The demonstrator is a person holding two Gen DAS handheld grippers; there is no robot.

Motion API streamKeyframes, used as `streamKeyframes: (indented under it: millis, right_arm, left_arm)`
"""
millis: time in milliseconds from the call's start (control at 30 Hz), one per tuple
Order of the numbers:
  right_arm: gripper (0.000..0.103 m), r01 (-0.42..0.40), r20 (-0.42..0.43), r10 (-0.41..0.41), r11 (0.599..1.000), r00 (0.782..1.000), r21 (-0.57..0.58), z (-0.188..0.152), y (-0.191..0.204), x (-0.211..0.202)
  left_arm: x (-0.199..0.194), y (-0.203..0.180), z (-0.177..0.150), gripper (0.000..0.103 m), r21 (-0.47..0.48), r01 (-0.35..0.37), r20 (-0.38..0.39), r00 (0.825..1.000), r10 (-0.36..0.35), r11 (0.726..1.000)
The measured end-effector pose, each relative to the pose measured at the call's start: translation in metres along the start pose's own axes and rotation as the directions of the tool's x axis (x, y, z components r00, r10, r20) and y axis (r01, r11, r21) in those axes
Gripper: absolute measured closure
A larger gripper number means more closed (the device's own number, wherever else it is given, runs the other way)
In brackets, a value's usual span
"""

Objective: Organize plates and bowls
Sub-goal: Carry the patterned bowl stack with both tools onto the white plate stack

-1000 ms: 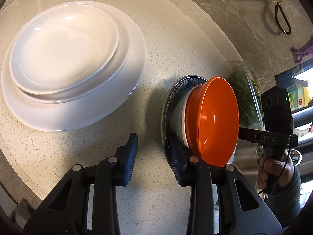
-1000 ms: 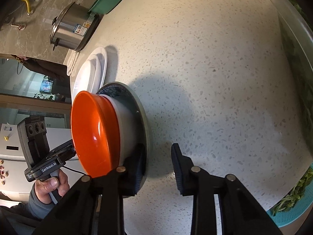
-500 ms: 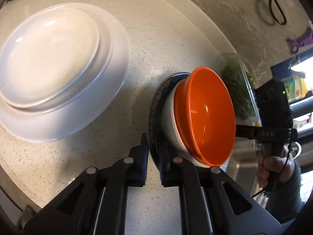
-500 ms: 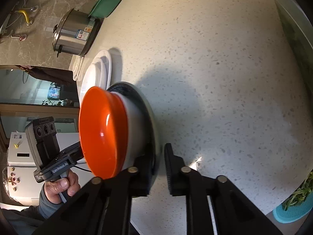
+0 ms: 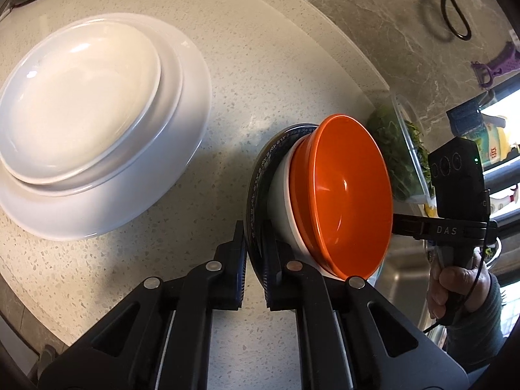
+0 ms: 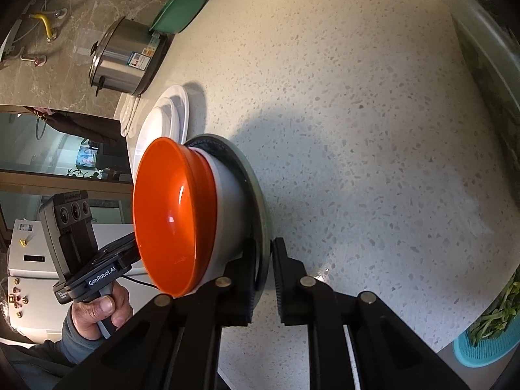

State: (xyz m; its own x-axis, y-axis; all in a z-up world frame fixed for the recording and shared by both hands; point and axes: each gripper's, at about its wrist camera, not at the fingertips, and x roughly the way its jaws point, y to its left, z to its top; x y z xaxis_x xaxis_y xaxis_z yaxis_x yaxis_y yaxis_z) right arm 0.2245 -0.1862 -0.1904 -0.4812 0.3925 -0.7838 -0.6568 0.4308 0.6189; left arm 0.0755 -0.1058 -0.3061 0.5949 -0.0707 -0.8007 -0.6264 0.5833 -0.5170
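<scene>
left gripper (image 5: 253, 260) and right gripper (image 6: 264, 279) are both pinching the blue plate's (image 5: 256, 175) rim | big white plates (image 5: 97, 123) are sitting just beside | orange bowl (image 5: 344, 191) is riding on plate | silver pot (image 6: 126, 58) is standing far back

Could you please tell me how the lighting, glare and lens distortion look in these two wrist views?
Left wrist view: strong fisheye bending of the counter edge, soft sheen on the white plates, a highlight inside the orange bowl, blown-out window at right. Right wrist view: sharp focus, a broad shadow on the counter beside the blue-rimmed plate, a small glint on the bowl, dark vignetted corners.
</scene>
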Motion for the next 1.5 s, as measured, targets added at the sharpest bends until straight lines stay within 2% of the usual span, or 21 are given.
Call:
streamKeyframes:
  millis: [500, 867, 1100, 1300, 1500]
  right_arm:
    - [0.089, 0.04, 0.068, -0.039, 0.999, 0.997, -0.017, -0.008, 0.016, -0.03]
    - [0.089, 0.057, 0.131, -0.047, 0.996, 0.99, -0.074, -0.003, 0.068, -0.057]
    - [0.089, 0.053, 0.152, -0.033, 0.99, 0.988, -0.129, 0.013, 0.121, -0.056]
    - [0.089, 0.047, 0.155, -0.019, 0.983, 0.988, -0.18, 0.034, 0.169, -0.039]
    - [0.088, 0.048, 0.141, -0.018, 0.975, 0.99, -0.215, 0.055, 0.206, -0.007]
  left_arm:
    - [-0.034, -0.015, 0.002, 0.097, 0.048, 0.046, 0.05, 0.998, -0.049, 0.998]
    - [-0.11, -0.007, 0.016, 0.097, 0.076, 0.07, 0.136, 0.987, -0.08, 0.995]
    - [-0.172, 0.021, 0.032, 0.097, 0.085, 0.06, 0.197, 0.978, -0.075, 0.995]
    - [-0.224, 0.068, 0.049, 0.097, 0.083, 0.032, 0.244, 0.968, -0.051, 0.996]
    - [-0.239, 0.114, 0.073, 0.097, 0.065, 0.003, 0.258, 0.966, -0.02, 0.998]
